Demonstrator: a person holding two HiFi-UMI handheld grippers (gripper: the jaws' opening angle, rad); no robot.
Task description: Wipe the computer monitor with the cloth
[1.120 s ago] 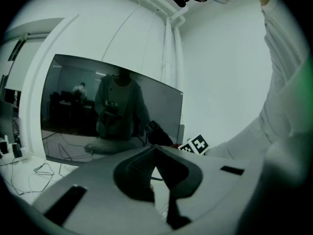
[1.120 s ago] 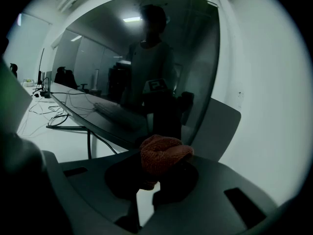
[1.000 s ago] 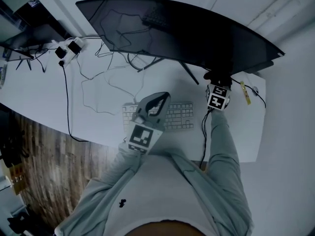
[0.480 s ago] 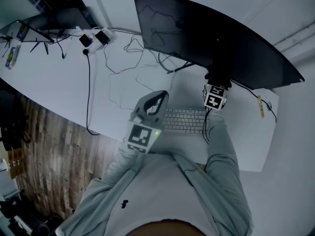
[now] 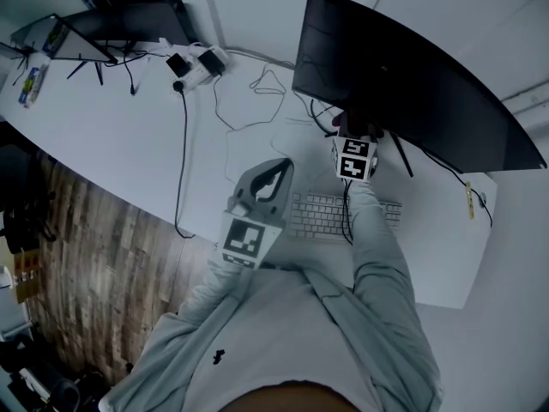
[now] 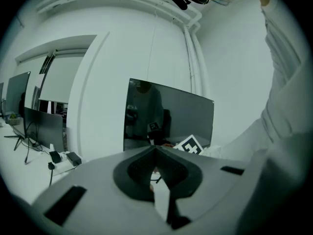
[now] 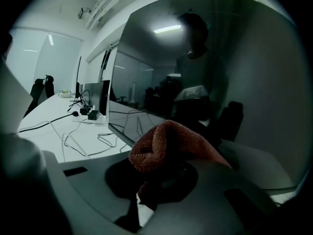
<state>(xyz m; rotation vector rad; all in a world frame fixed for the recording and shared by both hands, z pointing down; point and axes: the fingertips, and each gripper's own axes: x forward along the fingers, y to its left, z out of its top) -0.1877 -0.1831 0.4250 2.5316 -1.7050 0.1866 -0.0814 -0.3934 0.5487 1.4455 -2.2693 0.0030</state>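
The big curved dark monitor [image 5: 412, 84] stands on the white desk [image 5: 111, 144]. In the head view my right gripper [image 5: 350, 136] is up against the lower left part of the screen. It is shut on a rust-orange cloth [image 7: 166, 146], which bulges out of the right gripper [image 7: 164, 173] and presses close to the monitor [image 7: 220, 72]. My left gripper [image 5: 273, 174] hangs shut and empty over the desk, left of the keyboard [image 5: 322, 215]. Seen from the left gripper [image 6: 155, 151], the monitor [image 6: 171, 116] is further off.
Loose cables [image 5: 249, 101] and a power strip [image 5: 196, 63] lie on the desk left of the monitor. A second screen [image 5: 111, 28] stands at the far left. The desk's near edge drops to wooden floor [image 5: 94, 256]. A yellow tag [image 5: 469, 200] lies far right.
The right gripper with the cloth has slid left along the bottom of the screen, toward its left edge. The head view has swung left too. The left gripper has kept its place.
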